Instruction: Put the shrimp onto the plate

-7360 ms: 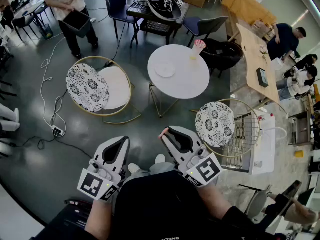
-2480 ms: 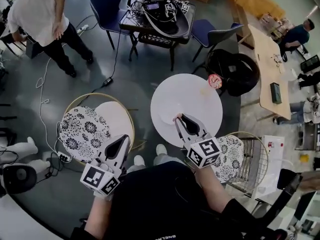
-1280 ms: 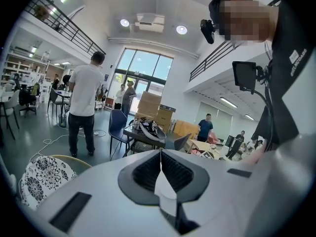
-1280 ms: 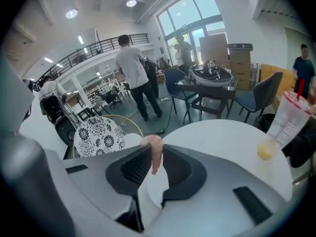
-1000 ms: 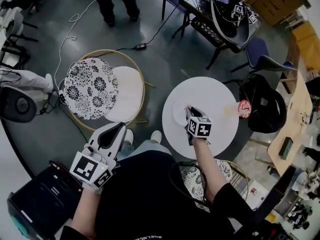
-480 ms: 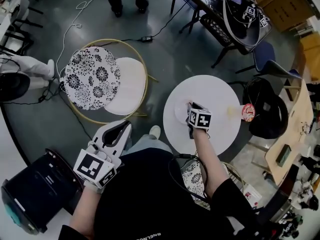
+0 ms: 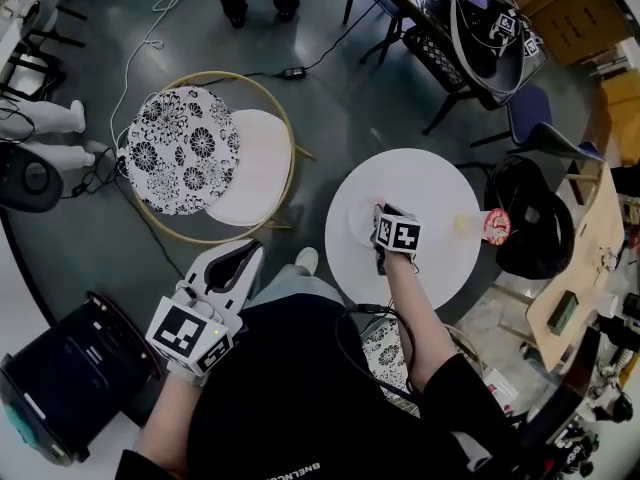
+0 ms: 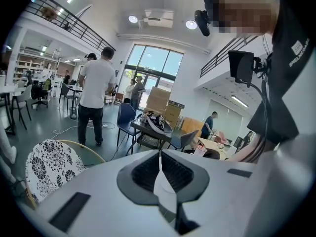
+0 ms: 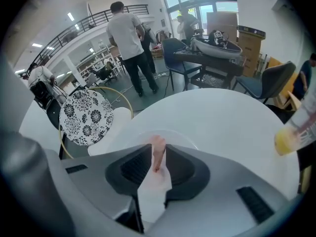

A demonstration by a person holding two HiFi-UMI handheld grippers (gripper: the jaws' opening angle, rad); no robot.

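A pink shrimp (image 9: 158, 149) is pinched between the jaws of my right gripper (image 9: 158, 156), with its upper end sticking out past the tips. Just beyond the tips lies a pale plate (image 9: 178, 137) on the round white table (image 9: 222, 112). From the head view, the right gripper (image 7: 378, 213) hangs over the plate (image 7: 354, 224) near the table's (image 7: 430, 183) left side. My left gripper (image 7: 249, 253) is held low beside my body, away from the table. Its jaws (image 8: 159, 164) are shut with nothing between them.
A cup of yellow drink (image 9: 290, 134) stands at the table's right edge (image 7: 490, 225). A gold-framed chair with a floral cushion (image 7: 180, 148) sits left of the table. A dark table with cables (image 7: 470, 23), chairs and standing people lie beyond.
The person has walked up to the table and carried the right gripper with the shrimp over the plate. In the last half second it has hardly moved. The left gripper stays low.
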